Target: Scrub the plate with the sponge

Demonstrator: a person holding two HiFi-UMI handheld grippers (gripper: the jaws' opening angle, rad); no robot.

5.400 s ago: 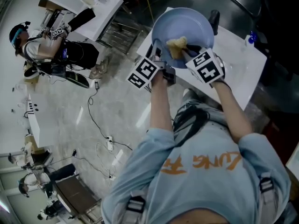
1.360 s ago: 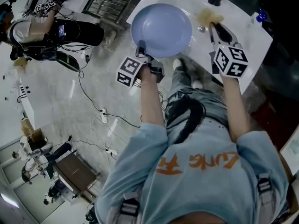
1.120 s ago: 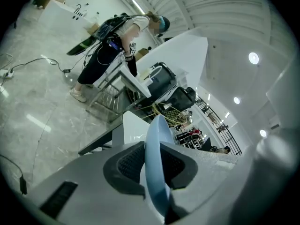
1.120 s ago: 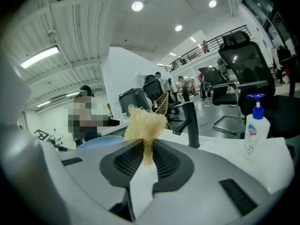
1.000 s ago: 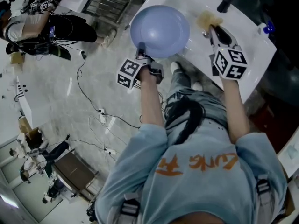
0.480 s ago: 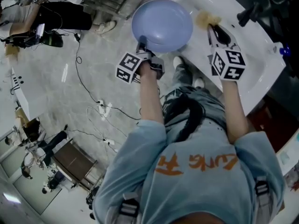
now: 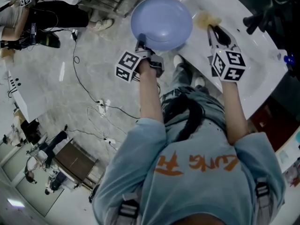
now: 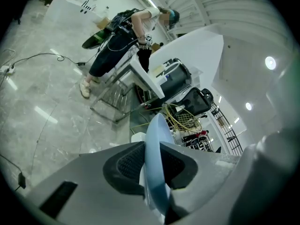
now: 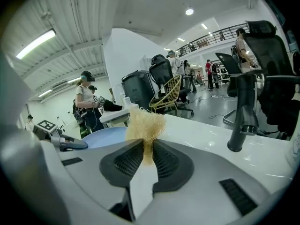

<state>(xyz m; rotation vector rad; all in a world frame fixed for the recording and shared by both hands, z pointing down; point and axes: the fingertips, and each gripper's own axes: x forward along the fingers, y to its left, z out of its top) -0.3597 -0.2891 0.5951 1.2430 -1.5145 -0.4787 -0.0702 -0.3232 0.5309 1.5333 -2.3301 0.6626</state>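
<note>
On the left, the left gripper (image 7: 142,47) is clenched on the near rim of the light blue plate (image 7: 161,15). In the left gripper view, the plate (image 8: 156,139) stands edge-on between the dark pads (image 8: 127,162) and both pads press against it. From the head view, the plate hangs partly over the floor (image 7: 79,78) and partly over the left corner of the white table (image 7: 255,83).

Just to the right of the plate, apart from its rim, is the yellow sponge (image 7: 207,18). The right gripper (image 7: 214,29) grasps it over the table's left part. The right gripper view shows the sponge (image 9: 145,125) pinched at its lower end, with its frayed top standing above the jaws. Further right, a black faucet (image 9: 244,111) stands upright on the table (image 9: 201,130) near its far edge.
</note>
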